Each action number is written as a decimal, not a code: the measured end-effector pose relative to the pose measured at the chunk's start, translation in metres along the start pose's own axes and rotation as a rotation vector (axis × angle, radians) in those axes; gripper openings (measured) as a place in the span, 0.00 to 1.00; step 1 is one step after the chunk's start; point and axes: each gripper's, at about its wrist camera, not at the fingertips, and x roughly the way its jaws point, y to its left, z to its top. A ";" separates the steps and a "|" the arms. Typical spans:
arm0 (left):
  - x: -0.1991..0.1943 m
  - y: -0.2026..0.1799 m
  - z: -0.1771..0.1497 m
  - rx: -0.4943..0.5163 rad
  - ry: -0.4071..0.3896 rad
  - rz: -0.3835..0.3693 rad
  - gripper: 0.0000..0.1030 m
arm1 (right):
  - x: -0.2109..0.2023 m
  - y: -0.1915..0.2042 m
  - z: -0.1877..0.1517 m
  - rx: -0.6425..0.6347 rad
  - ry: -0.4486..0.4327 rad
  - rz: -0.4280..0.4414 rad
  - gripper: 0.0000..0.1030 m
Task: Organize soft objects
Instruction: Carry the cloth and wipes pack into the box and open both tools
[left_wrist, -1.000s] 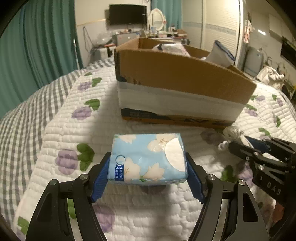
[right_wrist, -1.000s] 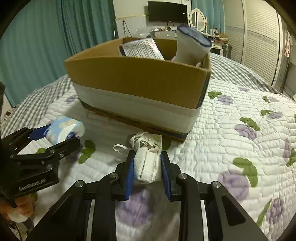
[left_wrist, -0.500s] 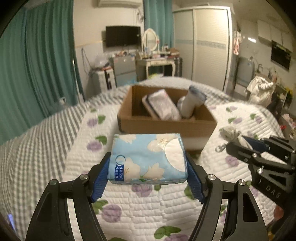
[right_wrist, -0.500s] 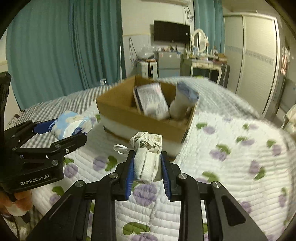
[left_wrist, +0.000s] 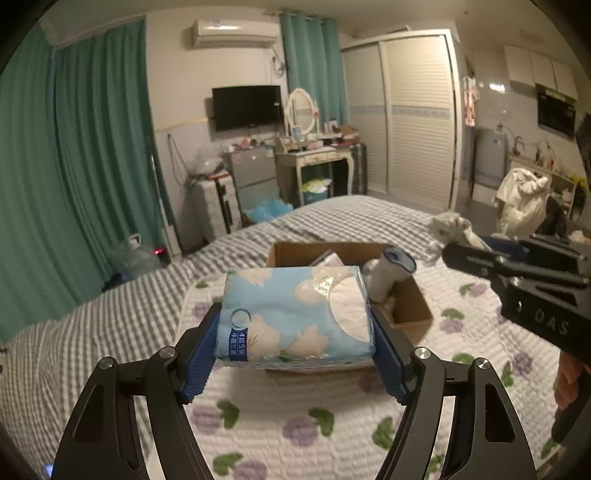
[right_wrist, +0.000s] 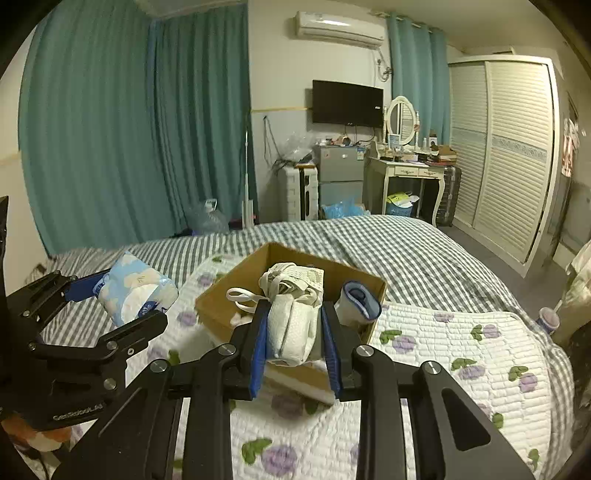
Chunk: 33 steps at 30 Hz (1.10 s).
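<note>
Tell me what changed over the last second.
Both hand-held grippers rose from just above the quilt to well above the cardboard box, whose inside now shows. The left one keeps its grip on the tissue pack, the right one on the white cloth bundle. The box stayed put.

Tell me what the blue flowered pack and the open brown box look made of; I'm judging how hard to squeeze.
Blue flowered pack: glossy plastic film over soft white tissue, judging by the sheen, wrinkles and white stack showing through. Open brown box: matte corrugated cardboard, apparently, with raw brown walls and a white band low on its side.
</note>
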 end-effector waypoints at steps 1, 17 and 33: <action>0.008 0.000 0.003 -0.004 0.003 0.000 0.71 | 0.006 -0.003 0.001 0.009 0.000 0.005 0.26; 0.144 -0.015 0.027 0.038 0.072 0.007 0.71 | 0.125 -0.047 0.036 0.025 0.033 -0.003 0.26; 0.152 -0.020 0.024 0.050 0.040 0.018 0.82 | 0.168 -0.069 0.045 0.108 0.057 -0.031 0.71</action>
